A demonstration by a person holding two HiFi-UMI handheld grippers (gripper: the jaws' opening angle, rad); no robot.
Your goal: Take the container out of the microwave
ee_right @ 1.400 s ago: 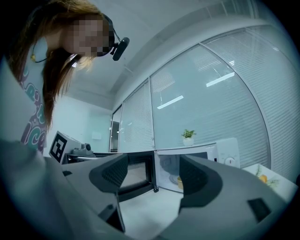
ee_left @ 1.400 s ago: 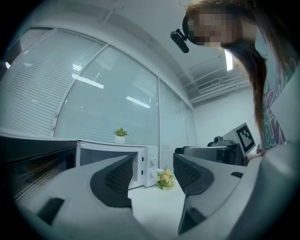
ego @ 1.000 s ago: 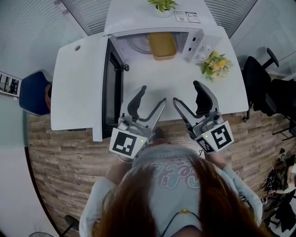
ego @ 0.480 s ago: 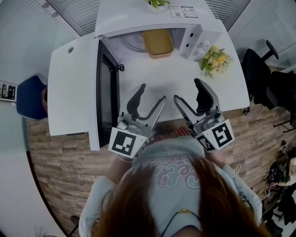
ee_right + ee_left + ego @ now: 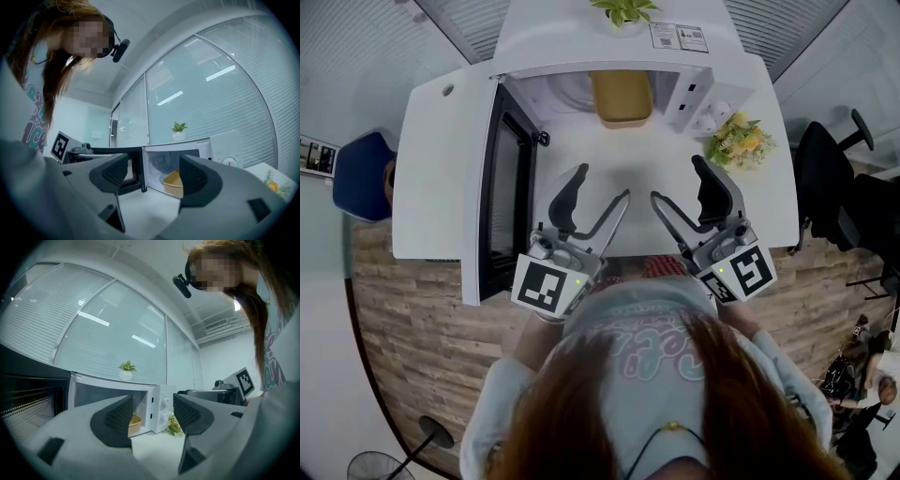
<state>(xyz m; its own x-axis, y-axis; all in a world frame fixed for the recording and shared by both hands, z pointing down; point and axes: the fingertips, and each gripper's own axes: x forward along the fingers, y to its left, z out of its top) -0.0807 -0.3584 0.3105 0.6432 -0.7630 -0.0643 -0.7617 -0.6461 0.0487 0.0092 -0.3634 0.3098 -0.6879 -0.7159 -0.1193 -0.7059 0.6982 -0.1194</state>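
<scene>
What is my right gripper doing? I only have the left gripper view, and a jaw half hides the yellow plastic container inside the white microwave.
Observer: The right gripper is open and empty, jaws apart, beside the left gripper over the white table.
Operator: Anything blocking the container?
Observer: No; the yellow plastic container sits near the front of the white microwave cavity, bare tabletop before it.
Operator: The door?
Observer: The microwave door is swung wide to your left.
</scene>
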